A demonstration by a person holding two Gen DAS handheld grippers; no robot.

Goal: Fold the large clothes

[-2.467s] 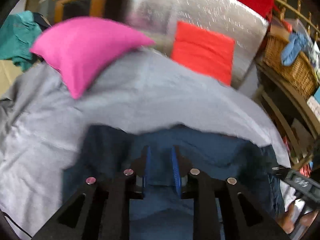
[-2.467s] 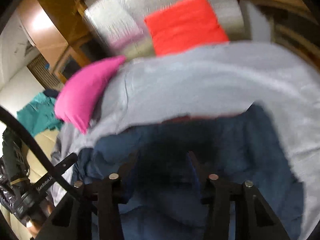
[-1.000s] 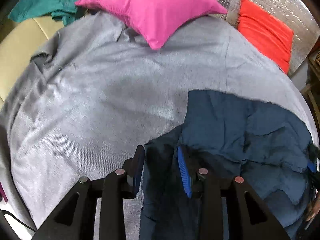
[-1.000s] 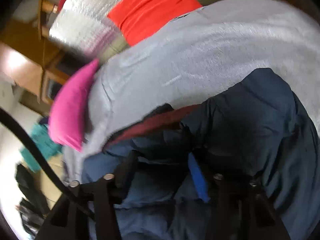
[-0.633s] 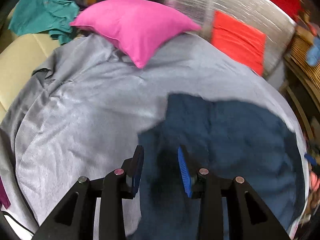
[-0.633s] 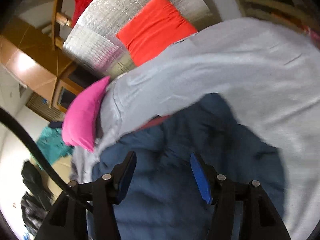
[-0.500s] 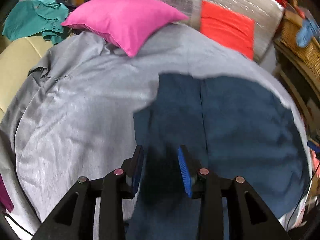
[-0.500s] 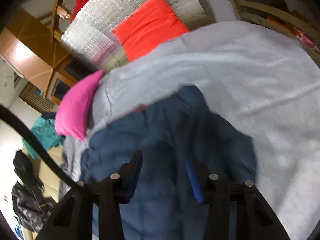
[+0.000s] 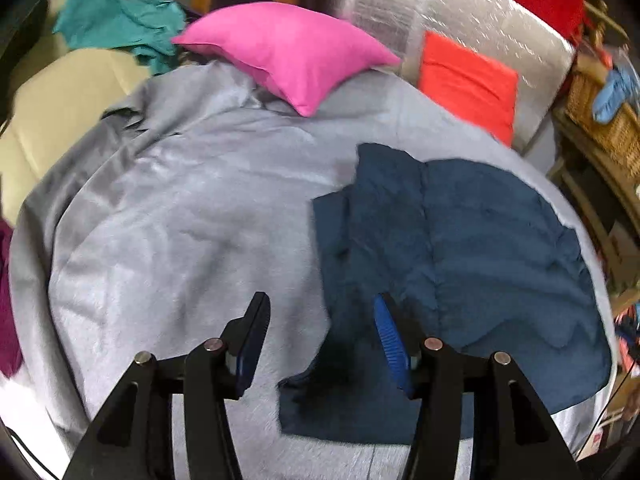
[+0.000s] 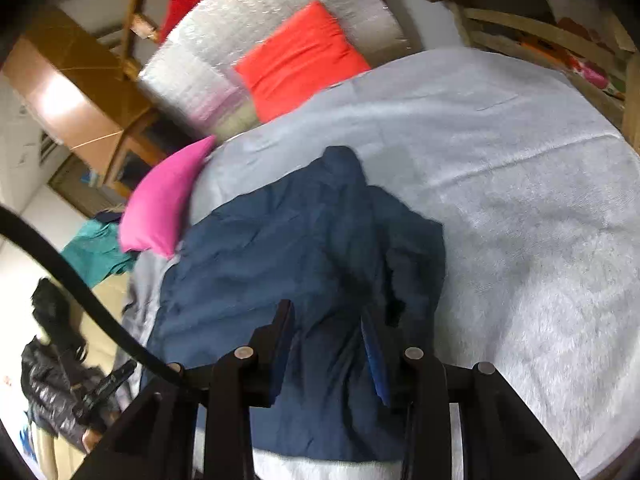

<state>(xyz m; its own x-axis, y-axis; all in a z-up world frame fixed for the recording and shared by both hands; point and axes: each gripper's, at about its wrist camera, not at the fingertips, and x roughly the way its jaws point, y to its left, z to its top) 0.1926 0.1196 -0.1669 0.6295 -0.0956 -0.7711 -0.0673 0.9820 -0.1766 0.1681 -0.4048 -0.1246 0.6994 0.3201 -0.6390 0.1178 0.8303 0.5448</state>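
Observation:
A dark navy garment (image 9: pixel 460 248) lies spread and folded over on the grey bedspread (image 9: pixel 180 220), toward its right side. My left gripper (image 9: pixel 320 320) hovers over the garment's near left edge. Its jaws are opening, and the cloth lies loose below them, not pinched. In the right wrist view the same navy garment (image 10: pixel 280 248) fills the middle. My right gripper (image 10: pixel 326 332) hangs above its near part with its jaws closing. Cloth shows in the gap between them, but the pads do not press on it.
A pink pillow (image 9: pixel 288 52) and an orange-red cushion (image 9: pixel 468 80) rest at the bed's far end against a silver padded sheet (image 9: pixel 460 12). Teal clothing (image 9: pixel 116 20) lies at the far left. A wicker basket (image 9: pixel 612 128) and wooden rails (image 10: pixel 560 36) line the right side.
The left jaws have spread wider and the garment's edge has dropped out of them. The right jaws have narrowed. Both grippers have drawn back, and the garment now lies flatter on the bed.

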